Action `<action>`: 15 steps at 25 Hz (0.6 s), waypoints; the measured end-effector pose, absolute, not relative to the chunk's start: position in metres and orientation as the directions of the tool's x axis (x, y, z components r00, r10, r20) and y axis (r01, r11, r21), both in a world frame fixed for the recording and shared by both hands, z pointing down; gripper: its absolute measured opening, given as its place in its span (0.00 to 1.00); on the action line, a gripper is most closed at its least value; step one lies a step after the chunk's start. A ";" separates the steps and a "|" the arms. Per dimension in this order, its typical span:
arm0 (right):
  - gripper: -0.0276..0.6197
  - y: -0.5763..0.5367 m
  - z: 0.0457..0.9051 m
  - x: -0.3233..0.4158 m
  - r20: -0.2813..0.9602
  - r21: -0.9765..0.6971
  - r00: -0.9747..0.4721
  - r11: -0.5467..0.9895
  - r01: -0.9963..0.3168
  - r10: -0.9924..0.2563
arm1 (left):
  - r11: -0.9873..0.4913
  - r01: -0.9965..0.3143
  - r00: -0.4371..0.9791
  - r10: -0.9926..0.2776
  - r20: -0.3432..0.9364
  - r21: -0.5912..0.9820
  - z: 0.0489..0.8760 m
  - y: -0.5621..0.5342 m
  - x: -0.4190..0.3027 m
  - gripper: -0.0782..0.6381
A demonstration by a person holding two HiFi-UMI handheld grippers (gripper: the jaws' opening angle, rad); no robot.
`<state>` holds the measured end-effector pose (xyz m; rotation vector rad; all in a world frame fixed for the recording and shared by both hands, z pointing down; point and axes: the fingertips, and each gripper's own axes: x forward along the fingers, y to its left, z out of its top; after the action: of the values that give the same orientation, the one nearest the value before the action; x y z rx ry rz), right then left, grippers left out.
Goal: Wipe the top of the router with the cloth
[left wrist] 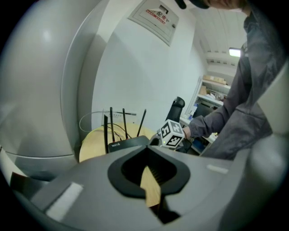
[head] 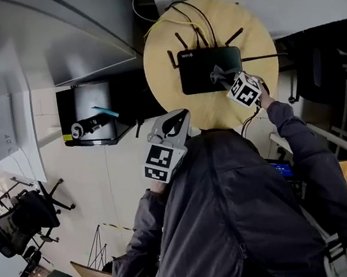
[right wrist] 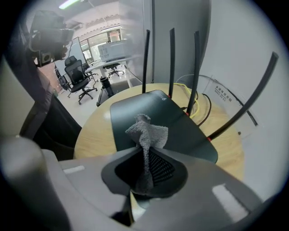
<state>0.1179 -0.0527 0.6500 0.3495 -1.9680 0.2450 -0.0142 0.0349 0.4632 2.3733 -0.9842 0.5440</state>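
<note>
A black router (head: 202, 72) with several upright antennas lies on a round wooden table (head: 162, 65). My right gripper (head: 224, 80) hovers over the router's near right part, shut on a grey cloth (head: 217, 74). In the right gripper view the cloth (right wrist: 146, 133) sticks up out of the right gripper (right wrist: 145, 158), just above the router's top (right wrist: 158, 115). My left gripper (head: 174, 123) hangs at the table's near left edge, shut with nothing in it. From the left gripper (left wrist: 149, 173) the router (left wrist: 128, 143) shows beyond the jaws.
Yellow and black cables (head: 183, 10) run off the table behind the router toward the wall. A black cabinet (head: 87, 121) stands left of the table, and an office chair (head: 27, 218) further left. The person's jacket fills the near side.
</note>
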 end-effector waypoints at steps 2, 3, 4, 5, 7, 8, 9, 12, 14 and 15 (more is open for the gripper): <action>0.09 -0.036 0.650 0.118 0.915 -0.029 -0.387 0.941 -0.337 -0.111 | -0.611 -0.732 0.661 -0.527 0.534 0.302 0.464 0.035 -0.013 0.11; 0.09 -0.029 0.649 0.118 0.915 -0.031 -0.389 0.945 -0.326 -0.105 | -0.612 -0.730 0.662 -0.525 0.534 0.303 0.464 0.035 -0.013 0.11; 0.09 -0.023 0.649 0.117 0.915 -0.030 -0.391 0.948 -0.317 -0.101 | -0.613 -0.729 0.663 -0.524 0.534 0.304 0.464 0.035 -0.013 0.11; 0.09 -0.018 0.648 0.117 0.915 -0.030 -0.392 0.950 -0.310 -0.099 | -0.614 -0.728 0.664 -0.523 0.534 0.304 0.464 0.035 -0.013 0.11; 0.09 -0.012 0.649 0.116 0.915 -0.039 -0.394 0.953 -0.301 -0.087 | -0.616 -0.727 0.665 -0.522 0.534 0.303 0.463 0.035 -0.012 0.11; 0.09 -0.011 0.650 0.116 0.914 -0.049 -0.397 0.953 -0.301 -0.079 | -0.617 -0.727 0.665 -0.522 0.534 0.303 0.463 0.035 -0.012 0.11; 0.09 -0.014 0.650 0.118 0.912 -0.058 -0.404 0.949 -0.310 -0.076 | -0.617 -0.727 0.665 -0.522 0.534 0.301 0.463 0.034 -0.013 0.11; 0.09 -0.049 0.645 0.132 0.899 -0.027 -0.409 0.911 -0.411 -0.157 | -0.613 -0.733 0.659 -0.529 0.535 0.296 0.462 0.033 -0.016 0.11; 0.09 -0.085 0.641 0.149 0.896 0.034 -0.371 0.870 -0.492 -0.245 | -0.606 -0.738 0.654 -0.533 0.536 0.297 0.463 0.033 -0.019 0.11; 0.09 -0.101 0.641 0.158 0.896 0.065 -0.344 0.851 -0.521 -0.279 | -0.604 -0.740 0.652 -0.535 0.537 0.297 0.463 0.034 -0.020 0.11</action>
<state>0.1578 -0.1015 0.6408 0.5920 -1.9481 0.2808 -0.0201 0.0340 0.4628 2.3706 -0.9917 0.5471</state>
